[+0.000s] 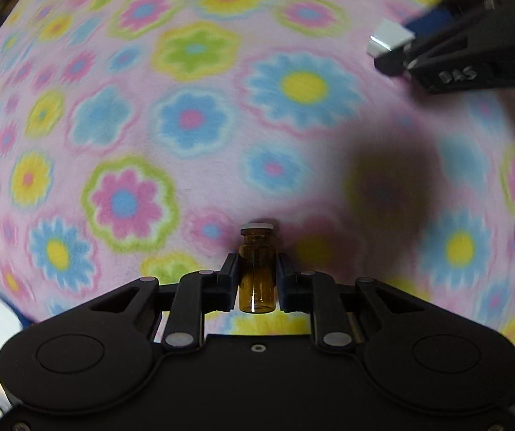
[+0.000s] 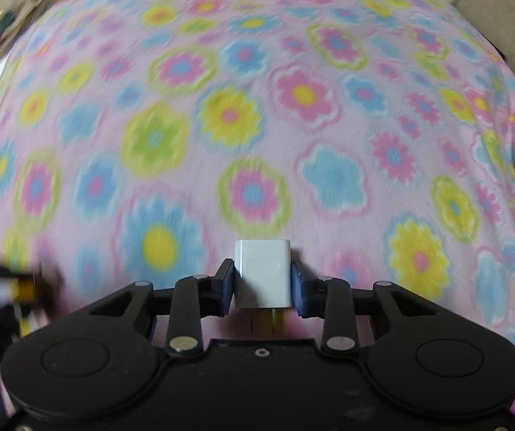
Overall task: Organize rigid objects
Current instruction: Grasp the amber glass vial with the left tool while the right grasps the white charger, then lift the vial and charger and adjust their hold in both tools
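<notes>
My left gripper (image 1: 257, 273) is shut on a small amber glass vial (image 1: 257, 280) with a white cap, held upright above the flowered blanket (image 1: 192, 115). My right gripper (image 2: 262, 280) is shut on a white plug adapter (image 2: 262, 273), its metal prongs pointing back toward the camera. The right gripper with the white adapter (image 1: 390, 41) also shows at the upper right of the left wrist view. The left gripper shows blurred at the left edge of the right wrist view (image 2: 9, 283).
A pink blanket with blue, yellow and green flowers (image 2: 257, 107) covers the whole surface. A dark round shadow (image 1: 390, 183) lies on it to the right of the vial. Clutter sits beyond the blanket's upper left edge (image 2: 2, 10).
</notes>
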Demonstrator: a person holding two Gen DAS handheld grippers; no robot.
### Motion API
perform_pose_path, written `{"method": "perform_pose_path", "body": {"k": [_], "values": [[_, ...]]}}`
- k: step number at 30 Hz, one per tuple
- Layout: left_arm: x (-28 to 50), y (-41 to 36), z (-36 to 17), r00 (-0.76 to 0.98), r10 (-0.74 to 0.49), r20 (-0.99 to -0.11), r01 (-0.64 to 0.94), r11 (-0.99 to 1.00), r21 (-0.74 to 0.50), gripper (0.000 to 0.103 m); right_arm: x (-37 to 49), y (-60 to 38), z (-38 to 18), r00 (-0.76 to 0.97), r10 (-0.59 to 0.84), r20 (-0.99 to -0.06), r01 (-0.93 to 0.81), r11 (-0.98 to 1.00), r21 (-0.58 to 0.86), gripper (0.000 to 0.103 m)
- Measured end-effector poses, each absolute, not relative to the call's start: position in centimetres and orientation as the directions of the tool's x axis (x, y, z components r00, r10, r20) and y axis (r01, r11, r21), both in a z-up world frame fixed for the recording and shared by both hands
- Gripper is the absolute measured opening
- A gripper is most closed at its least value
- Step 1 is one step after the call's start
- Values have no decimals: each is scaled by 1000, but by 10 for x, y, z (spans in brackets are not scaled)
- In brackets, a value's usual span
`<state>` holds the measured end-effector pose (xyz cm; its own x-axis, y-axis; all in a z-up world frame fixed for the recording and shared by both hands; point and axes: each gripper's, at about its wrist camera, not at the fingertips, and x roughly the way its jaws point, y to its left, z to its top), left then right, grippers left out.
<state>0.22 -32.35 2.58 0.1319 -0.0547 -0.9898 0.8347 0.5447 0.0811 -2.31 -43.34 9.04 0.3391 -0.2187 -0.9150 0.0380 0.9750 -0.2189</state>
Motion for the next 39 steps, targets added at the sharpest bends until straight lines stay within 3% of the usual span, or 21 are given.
{"method": "perform_pose_path", "body": {"k": [4, 5, 6, 7, 8, 10, 11, 18, 26, 32, 36, 39], "values": [[-8, -329, 35, 149, -63, -987, 872, 479, 102, 21, -49, -436, 95, 299, -222, -928, -11, 972, -236, 34], [-4, -330, 43, 150, -94, -984, 854, 514, 81, 22, -53, -440, 99, 303, -227, -926, 25, 973, -231, 40], [1, -327, 50, 143, -128, -982, 829, 557, 48, 24, -56, -444, 104, 315, -233, -920, 68, 972, -223, 56], [6, -323, 56, 130, -158, -979, 796, 605, 7, 35, -59, -449, 110, 337, -234, -912, 115, 972, -207, 66], [14, -319, 60, 118, -182, -976, 753, 657, -31, 52, -62, -453, 116, 356, -230, -906, 169, 969, -179, 69], [22, -310, 61, 118, -188, -975, 636, 769, -71, 72, -67, -464, 123, 369, -207, -906, 282, 954, -103, 73], [25, -303, 60, 124, -182, -975, 566, 820, -81, 74, -69, -468, 124, 370, -199, -907, 330, 941, -72, 73], [35, -266, 26, 2, -243, -970, 154, 958, -240, 74, -76, -462, 116, 376, -192, -906, 458, 889, 2, 76], [36, -267, 12, -5, -250, -968, 58, 966, -250, 74, -73, -447, 102, 341, -224, -913, 426, 903, -63, 76], [41, -247, 13, 57, -183, -981, 46, 982, -180, 74, -81, -445, 112, 408, 15, -913, 336, 927, 165, 72], [43, -240, 14, 78, -158, -984, 57, 986, -154, 74, -76, -438, 121, 426, -125, -896, 297, 955, 8, 74], [40, -237, 13, 69, -163, -984, 64, 985, -159, 74, -73, -423, 119, 423, -189, -886, 153, 979, -136, 82]]}}
